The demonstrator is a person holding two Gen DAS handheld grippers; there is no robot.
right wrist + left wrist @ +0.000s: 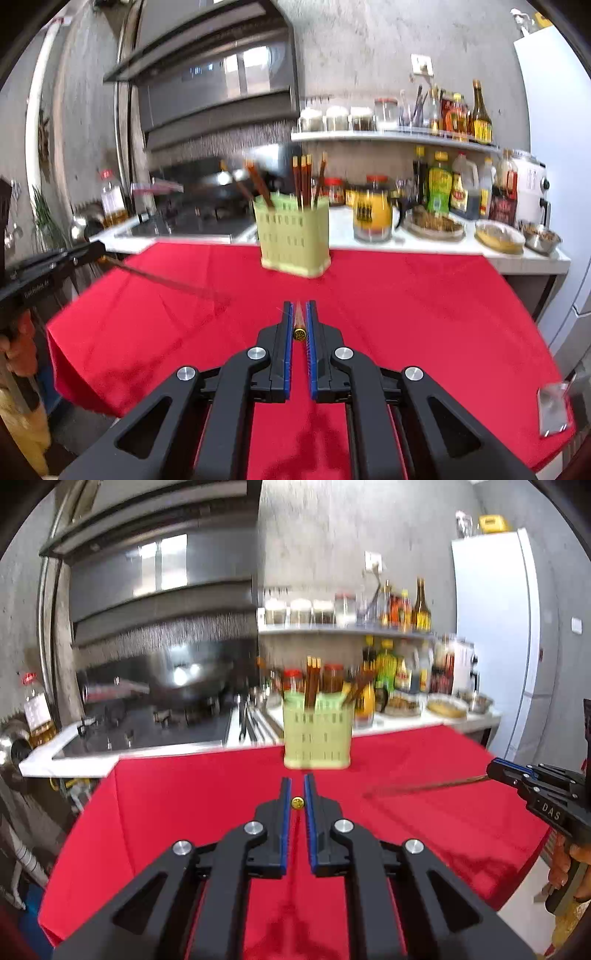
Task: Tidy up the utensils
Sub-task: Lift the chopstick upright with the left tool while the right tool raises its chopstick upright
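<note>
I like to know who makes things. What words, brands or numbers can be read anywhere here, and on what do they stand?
"DAS": white letters on the black body of the right gripper, seen from the left wrist; anything before them is cut off.
Pale lettering on the left gripper body, seen from the right wrist: too blurred to read.
Gold emblem on the chopstick end: not legible.
Labels on the bottles and jars on the counter: too blurred to read.

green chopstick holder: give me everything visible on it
The green chopstick holder is a pale green plastic caddy, boxy, with rows of slots in its walls. It stands upright on the red cloth near the counter edge, apart from both hand-held grippers. Several dark brown chopsticks with gold tips stand in it, some leaning.
</note>
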